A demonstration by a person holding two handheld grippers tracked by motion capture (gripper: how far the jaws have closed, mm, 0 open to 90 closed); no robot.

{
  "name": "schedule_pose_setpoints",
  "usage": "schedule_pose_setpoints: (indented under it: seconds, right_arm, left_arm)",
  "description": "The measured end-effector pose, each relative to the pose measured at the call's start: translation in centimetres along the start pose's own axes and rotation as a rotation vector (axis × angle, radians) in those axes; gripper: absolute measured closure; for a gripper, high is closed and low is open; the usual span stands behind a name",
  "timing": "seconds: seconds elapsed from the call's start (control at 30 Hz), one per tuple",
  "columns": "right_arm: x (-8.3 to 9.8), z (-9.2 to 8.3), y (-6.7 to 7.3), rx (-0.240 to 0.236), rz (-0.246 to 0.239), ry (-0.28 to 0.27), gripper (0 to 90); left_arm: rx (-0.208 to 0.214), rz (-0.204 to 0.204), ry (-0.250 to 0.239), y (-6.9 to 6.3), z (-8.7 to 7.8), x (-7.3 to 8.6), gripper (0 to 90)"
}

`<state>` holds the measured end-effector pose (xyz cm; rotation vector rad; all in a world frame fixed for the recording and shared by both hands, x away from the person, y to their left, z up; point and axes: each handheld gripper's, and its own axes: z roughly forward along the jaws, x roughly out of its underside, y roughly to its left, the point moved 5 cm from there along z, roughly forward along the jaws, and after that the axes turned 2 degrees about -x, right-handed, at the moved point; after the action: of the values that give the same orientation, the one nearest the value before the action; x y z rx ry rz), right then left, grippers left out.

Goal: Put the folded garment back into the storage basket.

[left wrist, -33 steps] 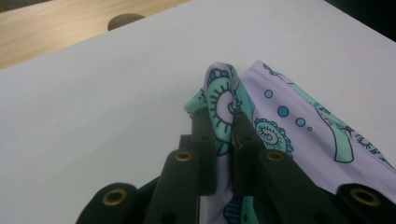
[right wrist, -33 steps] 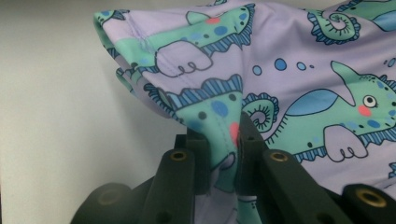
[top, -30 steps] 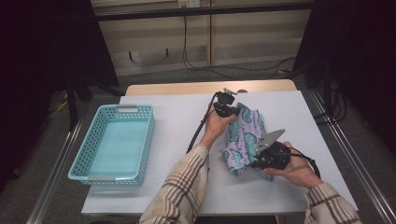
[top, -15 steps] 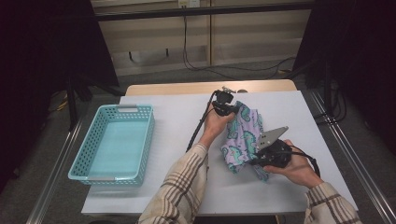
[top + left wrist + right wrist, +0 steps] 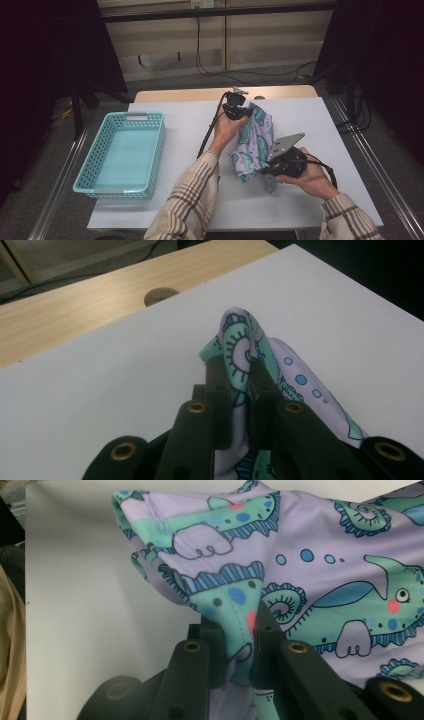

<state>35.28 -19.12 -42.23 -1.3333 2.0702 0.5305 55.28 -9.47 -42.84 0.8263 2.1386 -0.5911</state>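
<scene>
A light blue perforated plastic basket (image 5: 120, 152) sits on the left part of the white desk (image 5: 190, 125). Right of it, the left gripper (image 5: 239, 111) has its jaws clamped on the far edge of a lilac cloth printed with teal sea creatures (image 5: 255, 145), holding that edge above the desk. The right gripper (image 5: 272, 167) pinches the cloth's near edge, jaws closed tight on the fabric.

The person wears beige plaid flannel sleeves (image 5: 192, 200). Each black plastic gripper, left (image 5: 248, 111) and right (image 5: 264, 170), has brass-coloured screws and a trailing black cable (image 5: 210, 127); the right carries a grey three-cornered plate (image 5: 285, 145).
</scene>
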Motion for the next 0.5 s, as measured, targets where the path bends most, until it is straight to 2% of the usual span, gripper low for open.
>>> schedule_pose_setpoints:
  seconds: [0.03,0.13,0.2,0.5]
  right_arm:
    - [-0.2,0.1,0.1,-0.012,-0.001,-0.011,81.0]
    - [-0.8,0.0,0.0,-0.002,-0.017,-0.015,81.0]
    - [-1.4,0.0,0.2,-0.004,-0.014,-0.023,81.1]
    - [-2.5,0.2,0.4,0.003,-0.021,-0.058,81.1]
  left_arm:
    - [-0.006,0.002,-0.003,0.1,-0.1,-0.1,83.3]
    - [-0.011,0.0,-0.003,0.4,-0.6,-0.3,83.3]
    - [-0.01,-0.008,-0.018,0.6,-0.9,-0.5,83.4]
    - [-0.022,-0.008,-0.019,1.5,-2.2,-1.0,83.4]
